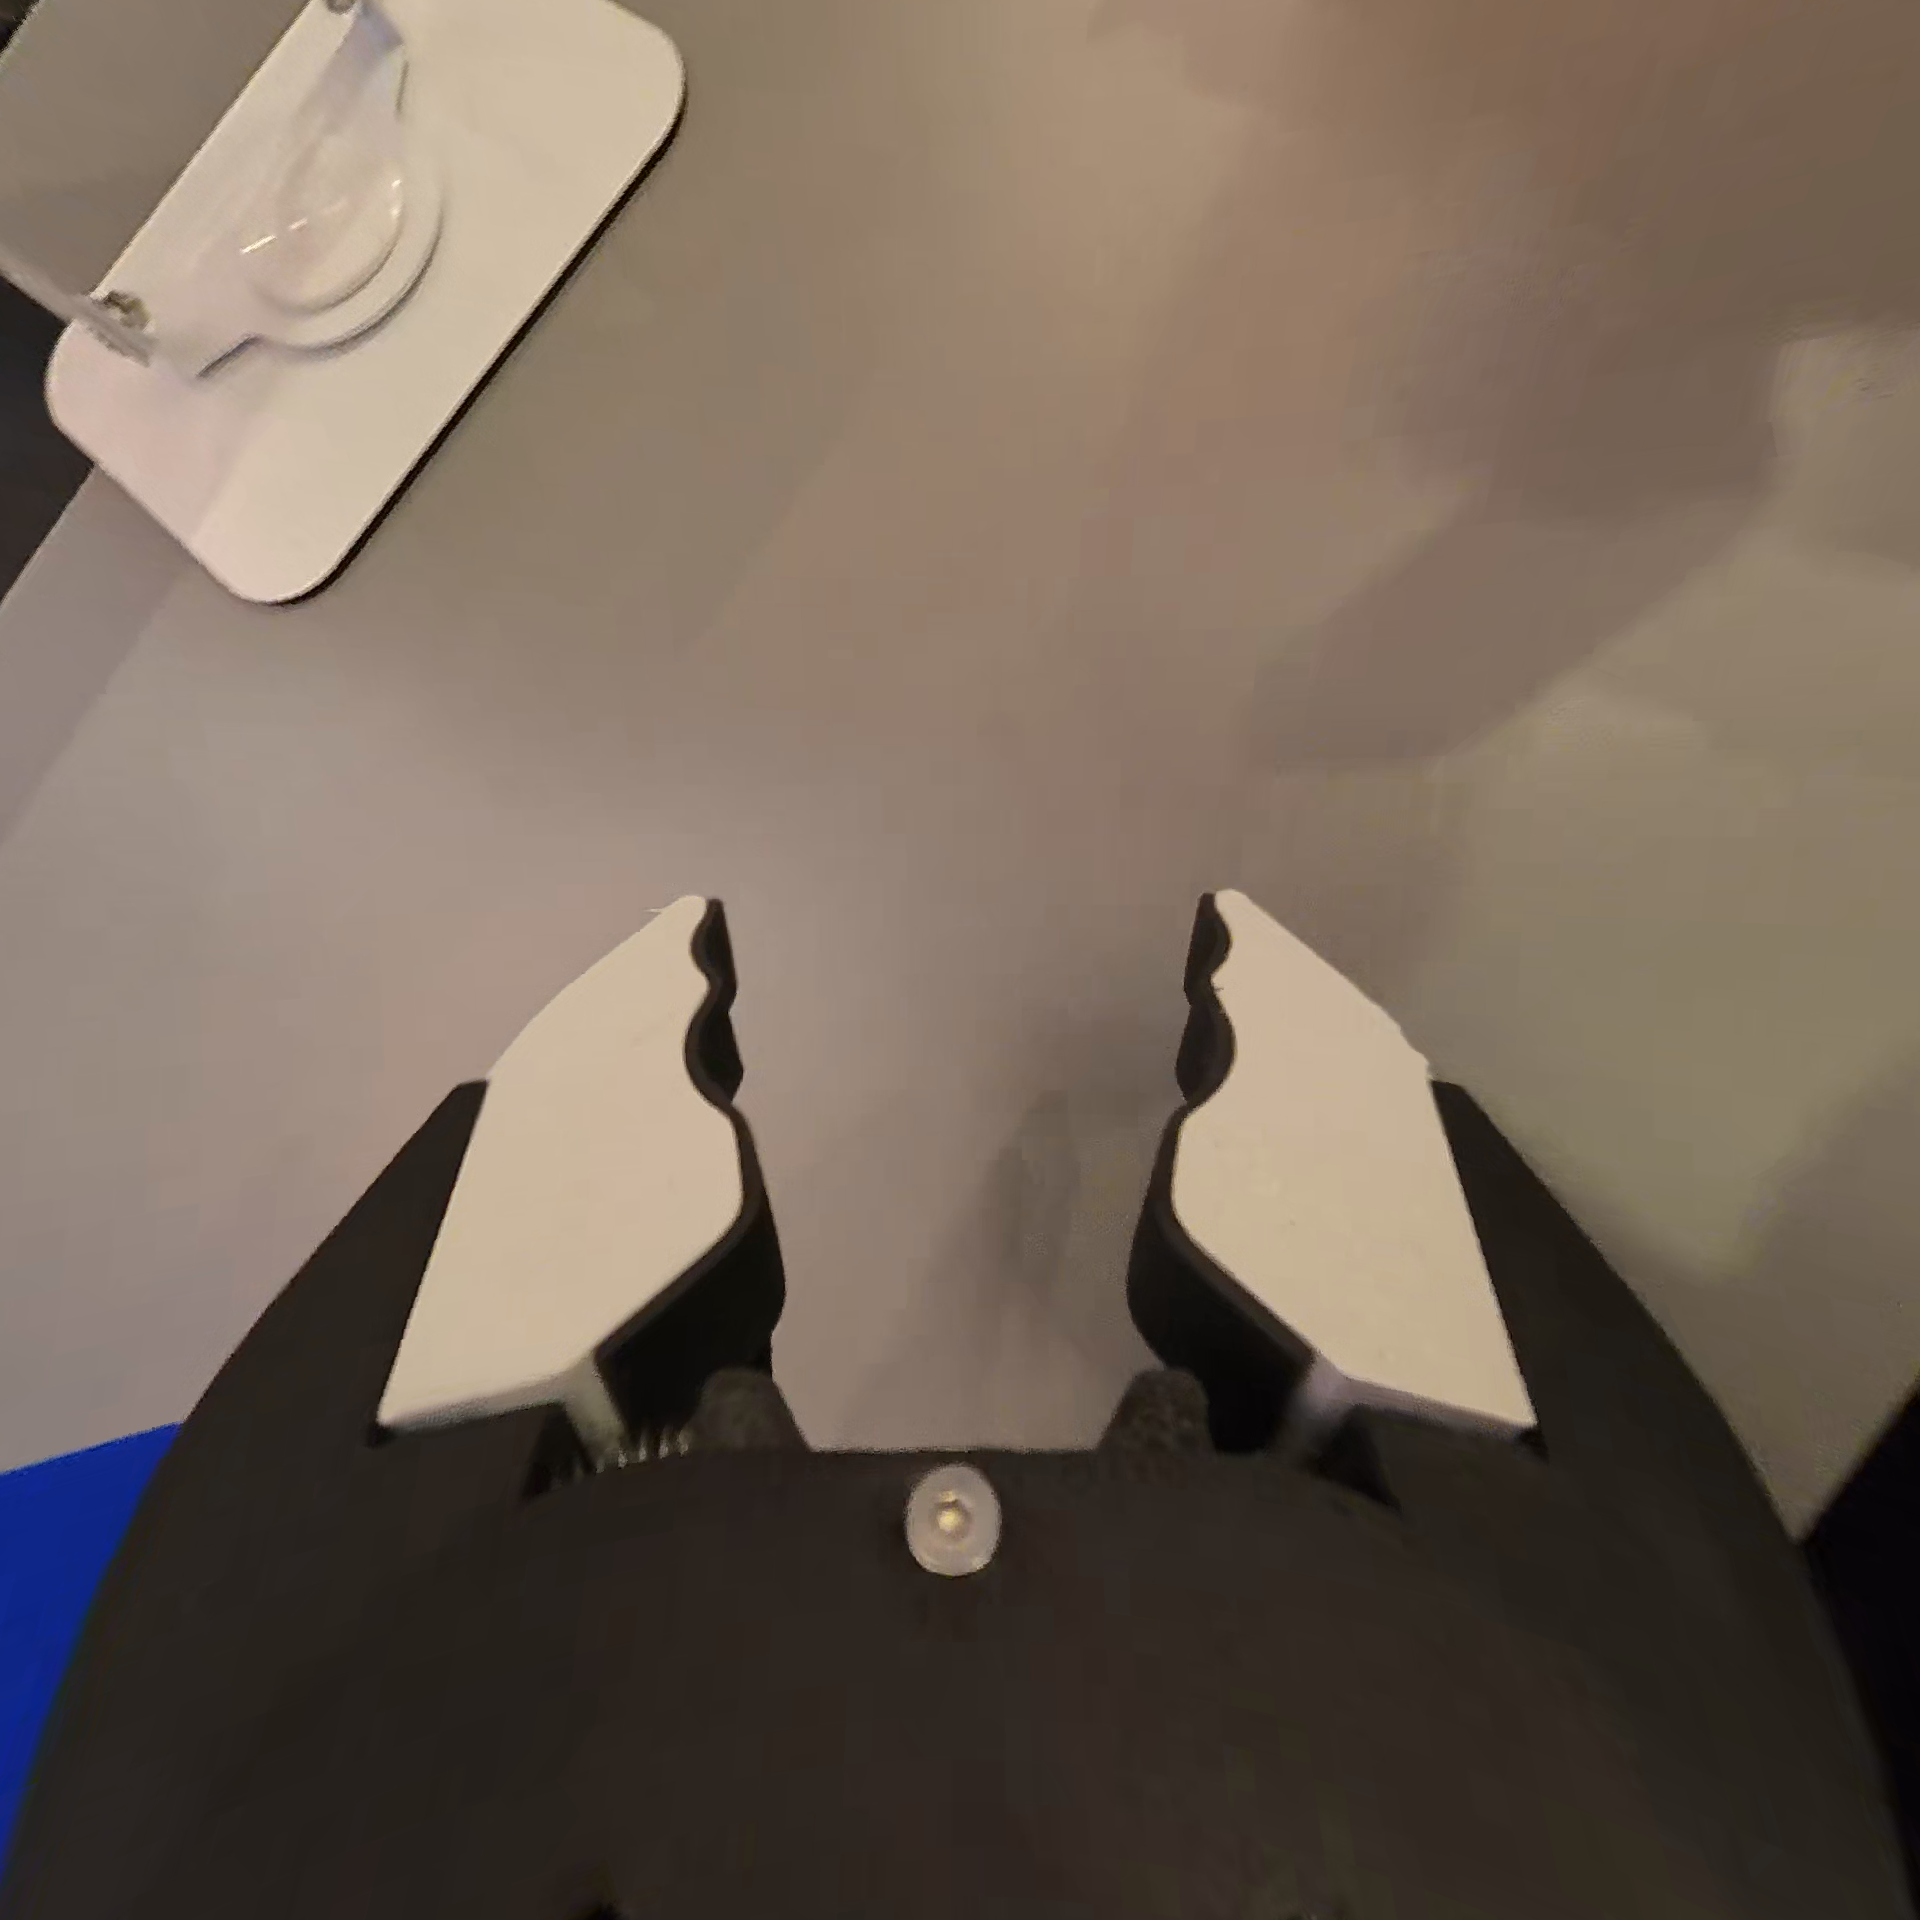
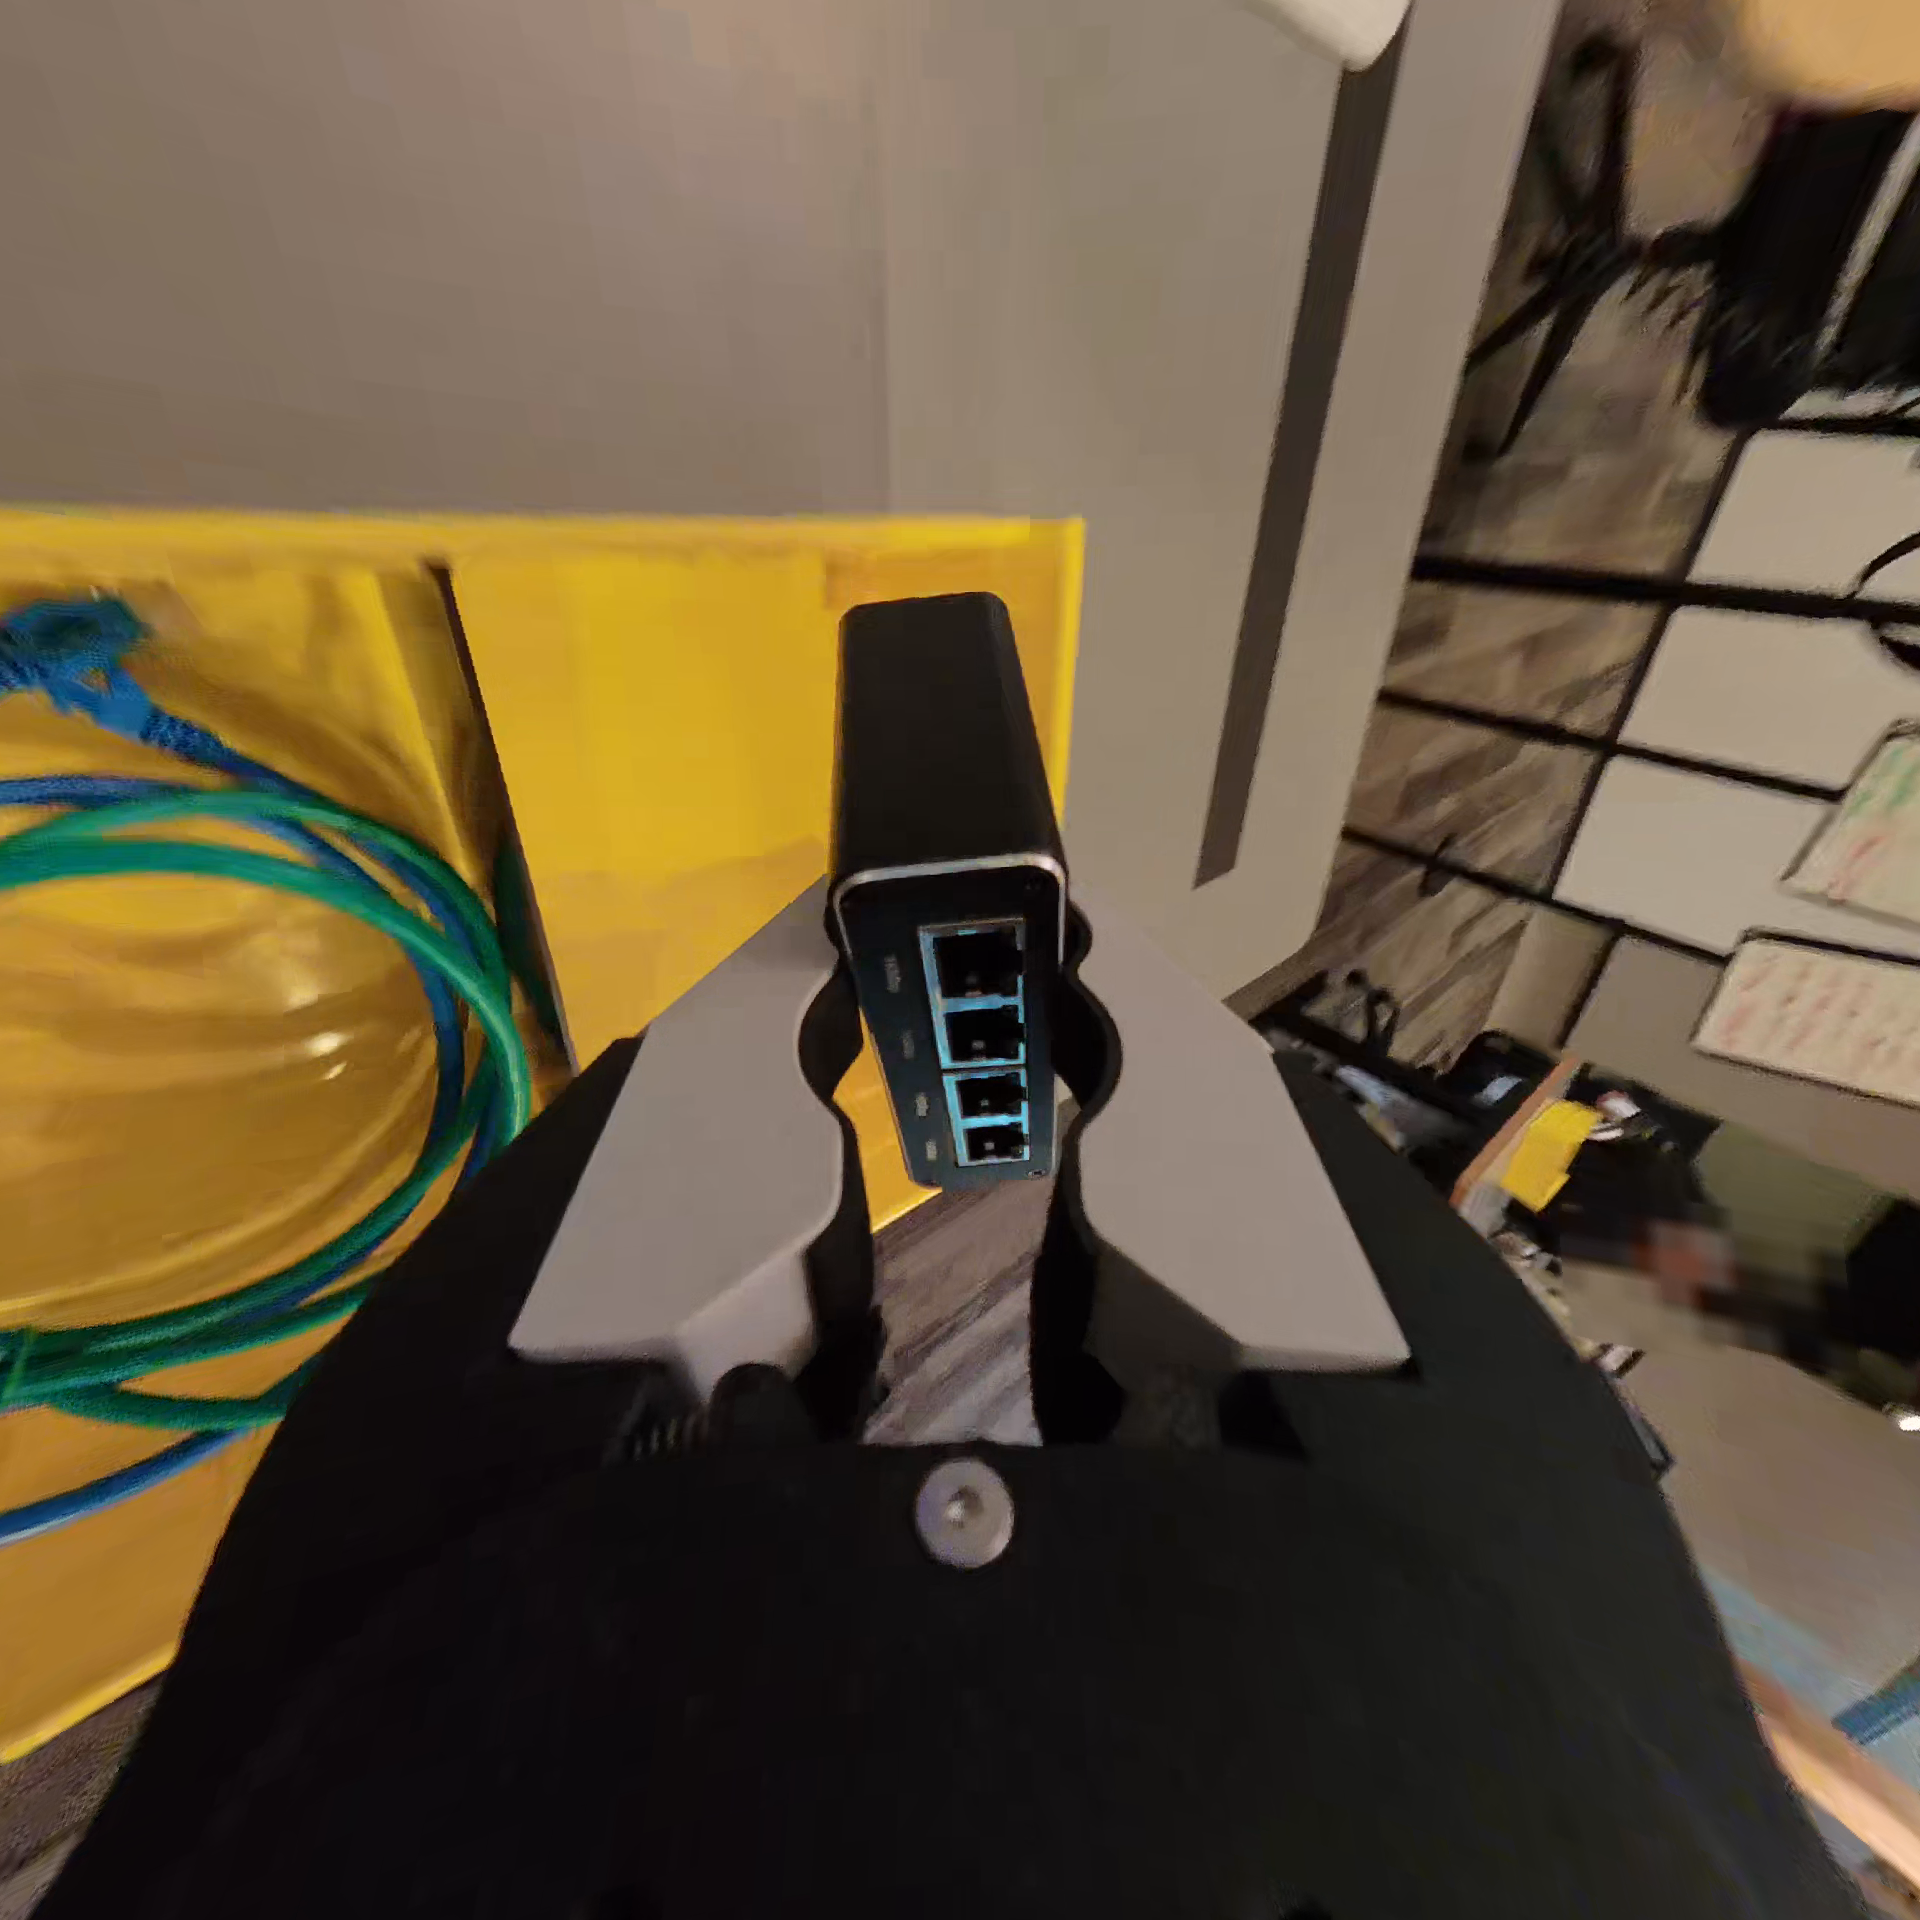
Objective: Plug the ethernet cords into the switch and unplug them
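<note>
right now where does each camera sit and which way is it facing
Left wrist view: sits on the left tongs, looking down along open, empty fingers at a grey table with a white stand base far left.
Right wrist view: sits on the right tongs, looking along fingers shut on the black switch, ports facing the camera; blue and green cords on yellow bin at left.
Shared: nothing I can match for certain.

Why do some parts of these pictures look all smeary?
Right wrist view: the shelves and clutter on the right are streaked with motion blur, while the switch in the right tool stays sharp. Left wrist view: the grey tabletop looks soft and smudged at right; the white stand is clearer.
</note>
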`<state>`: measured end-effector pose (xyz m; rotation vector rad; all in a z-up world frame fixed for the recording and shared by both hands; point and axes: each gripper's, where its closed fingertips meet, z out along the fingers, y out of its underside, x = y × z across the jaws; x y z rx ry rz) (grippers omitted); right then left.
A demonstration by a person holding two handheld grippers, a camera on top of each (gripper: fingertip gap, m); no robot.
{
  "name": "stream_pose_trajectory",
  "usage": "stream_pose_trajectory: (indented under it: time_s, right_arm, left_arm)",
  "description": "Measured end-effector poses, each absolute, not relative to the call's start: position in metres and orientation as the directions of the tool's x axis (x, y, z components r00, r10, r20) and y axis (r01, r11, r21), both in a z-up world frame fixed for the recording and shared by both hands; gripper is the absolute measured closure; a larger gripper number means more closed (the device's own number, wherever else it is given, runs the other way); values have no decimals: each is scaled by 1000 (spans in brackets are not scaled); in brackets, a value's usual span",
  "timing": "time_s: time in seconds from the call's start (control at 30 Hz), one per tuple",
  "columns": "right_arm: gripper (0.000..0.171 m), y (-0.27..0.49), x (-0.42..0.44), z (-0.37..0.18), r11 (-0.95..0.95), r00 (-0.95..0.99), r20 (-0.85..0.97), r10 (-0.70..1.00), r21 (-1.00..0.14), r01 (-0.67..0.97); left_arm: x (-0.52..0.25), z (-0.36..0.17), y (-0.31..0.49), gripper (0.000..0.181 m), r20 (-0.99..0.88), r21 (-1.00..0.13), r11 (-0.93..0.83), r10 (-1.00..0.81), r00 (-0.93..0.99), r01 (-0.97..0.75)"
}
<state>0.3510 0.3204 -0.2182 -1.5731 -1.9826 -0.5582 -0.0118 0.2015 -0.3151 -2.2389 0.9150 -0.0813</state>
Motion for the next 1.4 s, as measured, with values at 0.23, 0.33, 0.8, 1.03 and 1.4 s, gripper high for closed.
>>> stream_pose_trajectory:
  time_s: [0.23, 0.33, 0.8, 1.03, 1.4]
  right_arm:
    - [141, 332, 394, -280, 132, -141, 490, 860, 53, 990]
    - [141, 334, 398, -302, 130, -151, 435, 888, 77, 989]
    - [140, 363, 409, -351, 139, -213, 402, 891, 206, 969]
    - [127, 348, 410, -345, 151, -221, 363, 905, 211, 966]
    - [136, 341, 412, -284, 90, -106, 433, 895, 59, 994]
  left_arm:
    - [-15, -327, 204, 97, -240, -608, -503, -621, 746, -615]
    - [-16, -329, 205, 97, -233, -608, -510, -618, 751, -608]
    - [-19, -336, 204, 96, -222, -598, -518, -627, 747, -612]
    - [-16, -338, 202, 96, -215, -592, -518, -637, 741, -617]
    - [-14, -303, 206, 94, -294, -648, -417, -635, 714, -637]
